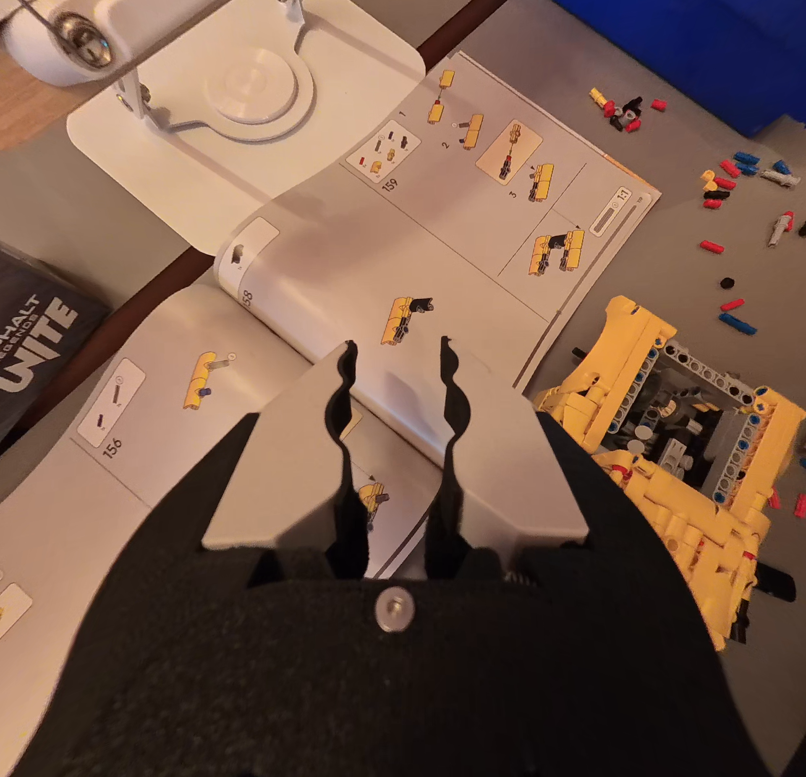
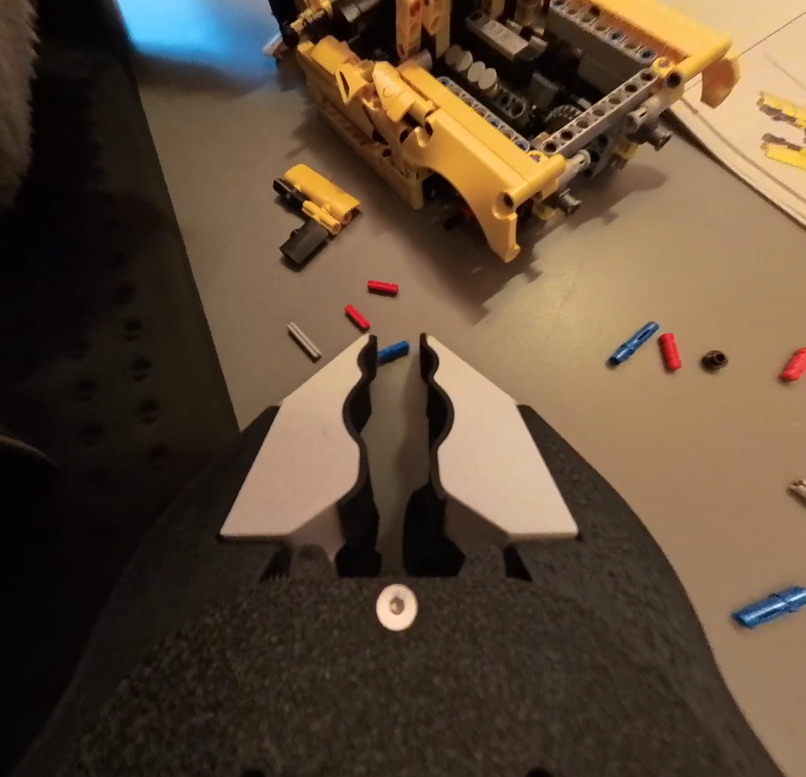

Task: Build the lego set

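Right wrist view, blue pin [image 2: 392, 351] between claw [image 2: 396, 341] tips

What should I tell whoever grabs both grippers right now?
Left gripper: open, empty, over the open instruction booklet.
Right gripper: open, empty, above a blue pin on the table.
Yellow model is partly built, its grey frame exposed. A small yellow-black subassembly lies loose beside it.
Left to do: attach that subassembly; loose red, blue and grey pins remain scattered.

Half-built yellow lego model [image 2: 479, 115] on table
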{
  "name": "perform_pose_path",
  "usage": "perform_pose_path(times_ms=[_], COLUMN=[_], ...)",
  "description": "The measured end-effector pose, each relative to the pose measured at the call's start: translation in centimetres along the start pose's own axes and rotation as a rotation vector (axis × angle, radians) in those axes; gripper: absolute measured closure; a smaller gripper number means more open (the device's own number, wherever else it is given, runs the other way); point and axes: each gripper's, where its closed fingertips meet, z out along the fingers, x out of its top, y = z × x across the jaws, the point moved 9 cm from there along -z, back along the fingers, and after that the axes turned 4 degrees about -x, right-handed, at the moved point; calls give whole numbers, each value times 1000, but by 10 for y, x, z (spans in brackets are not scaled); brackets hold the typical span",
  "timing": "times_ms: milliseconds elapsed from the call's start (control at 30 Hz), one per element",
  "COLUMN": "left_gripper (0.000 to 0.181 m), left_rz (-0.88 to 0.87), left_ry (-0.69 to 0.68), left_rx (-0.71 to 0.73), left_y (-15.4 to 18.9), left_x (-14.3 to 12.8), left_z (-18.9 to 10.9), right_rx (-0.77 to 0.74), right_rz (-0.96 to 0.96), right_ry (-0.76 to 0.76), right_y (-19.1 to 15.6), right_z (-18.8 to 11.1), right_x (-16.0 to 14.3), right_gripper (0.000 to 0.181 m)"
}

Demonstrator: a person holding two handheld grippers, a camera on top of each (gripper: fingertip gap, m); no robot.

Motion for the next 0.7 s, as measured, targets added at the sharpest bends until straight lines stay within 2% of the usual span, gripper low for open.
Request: perform_pose_path(times_ms=[167, 267, 367, 467, 567, 633, 700], left_gripper=[143, 143, 143, 143, 143, 143, 143], left_rz=[13, 0, -30, -83, -142, -174, -225], left_ry=[22, 97, 141, 182, 216, 175, 33], left_rx=[40, 74, 138, 181, 237, 294, 323], left_y=[0, 2, -1, -6, -5, -6, -7], left_x=[8, 15, 2, -30, -73, -113, -162], left_z=[-22, -63, -121, -192, -257, -283, -289], right_rx=[-49, -68, -107, -139, -176, -179, -178], right_rz=[12, 19, 8, -7, -9, 5, 15], right_ry=[119, 151, 161, 187, 181, 161, 145], right_y=[6, 8, 7, 5, 5, 6, 5], right_z=[-13, -16, -18, -20, -19, -18, -16], right_x=[8, 9, 9, 10, 10, 9, 8], right_gripper=[163, 164, 165, 165, 165, 165, 167])
